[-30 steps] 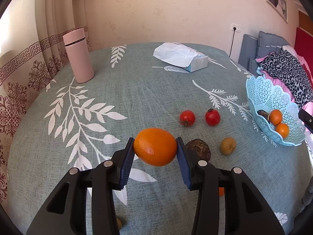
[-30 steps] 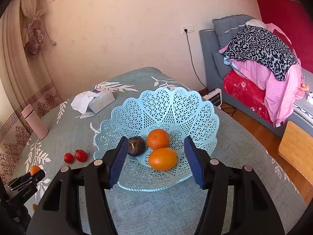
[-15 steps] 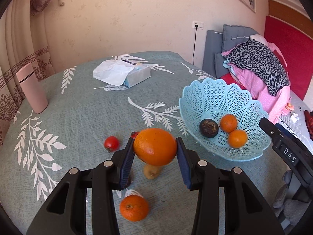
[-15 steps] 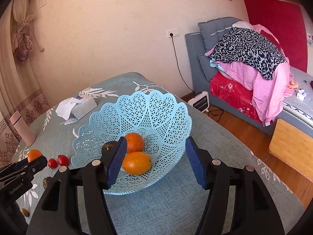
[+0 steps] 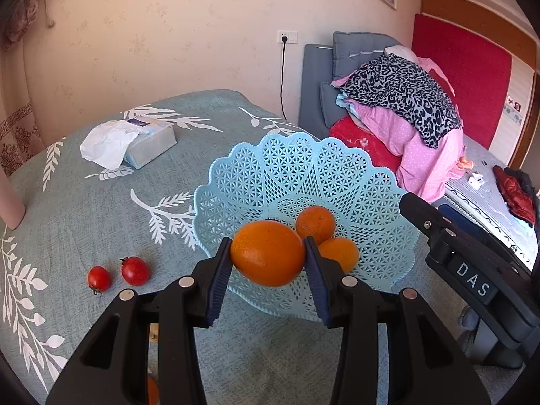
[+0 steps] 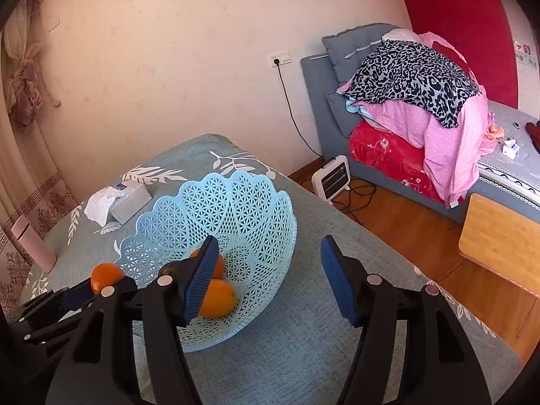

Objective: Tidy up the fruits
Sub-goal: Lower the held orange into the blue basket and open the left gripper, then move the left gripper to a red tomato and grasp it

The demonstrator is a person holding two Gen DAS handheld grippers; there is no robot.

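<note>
My left gripper (image 5: 268,256) is shut on a large orange (image 5: 268,253) and holds it above the near rim of the light blue lattice basket (image 5: 303,168). Two oranges (image 5: 315,224) lie in the basket; a dark fruit seen earlier is hidden. The held orange also shows in the right wrist view (image 6: 106,276), at the basket's (image 6: 236,209) left edge. My right gripper (image 6: 266,276) is open and empty, just right of the basket, above the tablecloth. Two small tomatoes (image 5: 135,270) lie on the table left of the basket.
A tissue box (image 5: 148,141) sits at the back of the table, a pink tumbler (image 6: 32,243) at the far left. Another orange (image 5: 152,389) peeks out under my left gripper. The table's right edge drops to a wooden floor with a small heater (image 6: 332,182) and a bed.
My left gripper has carried the orange rightward from the table's middle to over the basket's near rim. My right gripper has drifted right, off the basket.
</note>
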